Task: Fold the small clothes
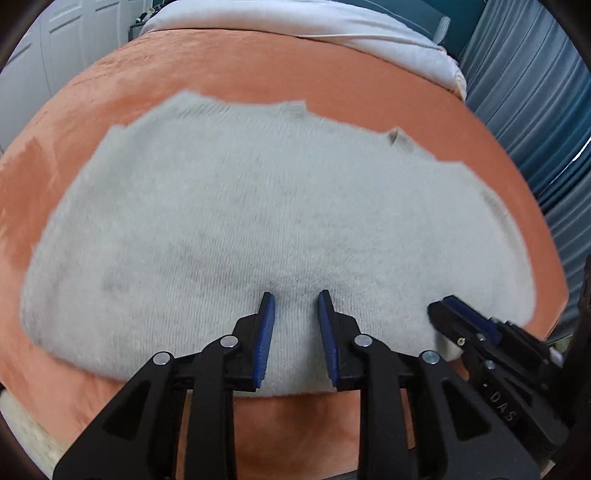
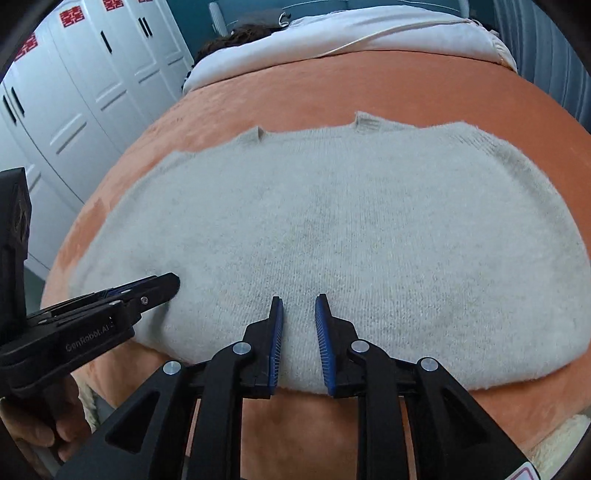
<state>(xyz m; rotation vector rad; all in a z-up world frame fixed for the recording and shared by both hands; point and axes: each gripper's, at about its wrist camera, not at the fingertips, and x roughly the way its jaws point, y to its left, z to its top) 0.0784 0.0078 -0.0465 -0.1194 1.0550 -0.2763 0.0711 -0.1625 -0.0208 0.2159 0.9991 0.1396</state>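
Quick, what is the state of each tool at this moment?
Left tool: closed on the near edge of the grey sweater.
Right tool: closed on the same near edge.

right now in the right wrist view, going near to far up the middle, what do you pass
right tool with blue pads → near hem of the fuzzy pale grey knit sweater → sweater's far edge → bare orange plush bedspread → white folded duvet → teal wall

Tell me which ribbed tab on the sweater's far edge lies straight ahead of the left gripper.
The left-hand tab, directly beyond the left gripper; the other tab sits further right, toward the right gripper.
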